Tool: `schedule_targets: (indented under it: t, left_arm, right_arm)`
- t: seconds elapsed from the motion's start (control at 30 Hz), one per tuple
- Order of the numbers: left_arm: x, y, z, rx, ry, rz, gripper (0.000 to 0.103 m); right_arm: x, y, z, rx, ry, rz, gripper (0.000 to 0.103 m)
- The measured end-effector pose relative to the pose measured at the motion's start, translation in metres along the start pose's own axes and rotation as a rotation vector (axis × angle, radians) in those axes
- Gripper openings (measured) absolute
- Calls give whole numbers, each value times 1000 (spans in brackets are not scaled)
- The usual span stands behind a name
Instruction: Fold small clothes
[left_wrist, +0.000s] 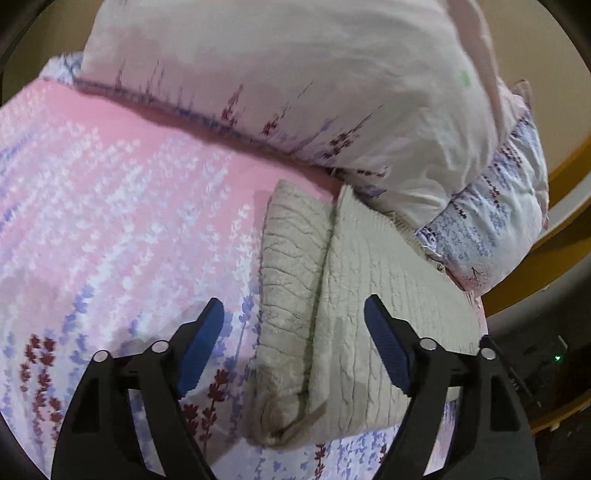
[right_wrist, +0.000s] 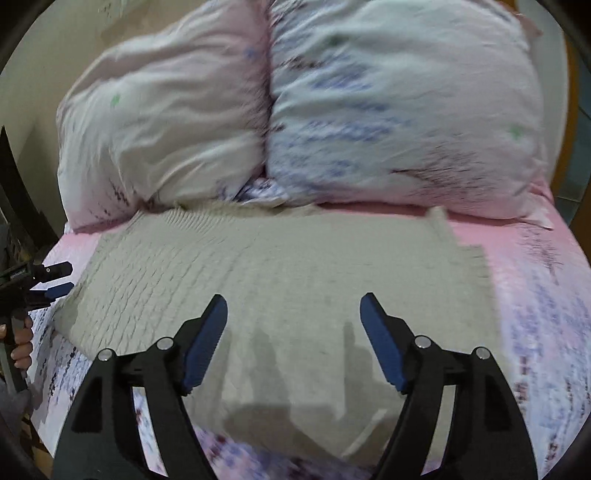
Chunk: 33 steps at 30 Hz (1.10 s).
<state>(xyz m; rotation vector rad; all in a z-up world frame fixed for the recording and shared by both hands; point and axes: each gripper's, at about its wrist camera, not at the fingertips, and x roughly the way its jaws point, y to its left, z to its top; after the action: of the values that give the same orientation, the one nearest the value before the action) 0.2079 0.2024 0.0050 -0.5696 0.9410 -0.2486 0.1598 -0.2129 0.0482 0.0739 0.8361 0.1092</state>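
Open pink bedsheet (left_wrist: 122, 206) lies left of the folded beige garment (left_wrist: 332, 314), giving free passage there. Two pillows (right_wrist: 280, 110) close off the far side, one touching the garment's far edge. A wooden bed frame (left_wrist: 546, 266) bounds the right.

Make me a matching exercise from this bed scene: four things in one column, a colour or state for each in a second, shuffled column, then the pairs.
Things:
1. knitted garment
2. bedsheet
3. left gripper
4. pillows

Descriptions:
A. pink with a lavender flower print
B. beige, lying partly folded on the bed
C. propped side by side at the head of the bed
D. jaws open, nothing between the blue pads

Pairs: 1-B, 2-A, 3-D, 4-C
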Motion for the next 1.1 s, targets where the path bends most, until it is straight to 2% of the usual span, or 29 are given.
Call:
schedule_targets:
  t: [0.2,0.63,0.83,1.1]
  left_arm:
    - [9,-8,3,20,1,-5,83]
    - [18,-12,5,5,12,-65,83]
    - [22,-11,7,-21,16,-102,83]
    - [27,-14,8,-35,16,-116,82]
  right_arm:
    - [25,20,-2,-6,60,-19,76]
    - [34,28,-3,-42,65,-45,81]
    - [49,39,-8,-112,89,-114,87]
    - [51,39,-8,-112,95,-119,91]
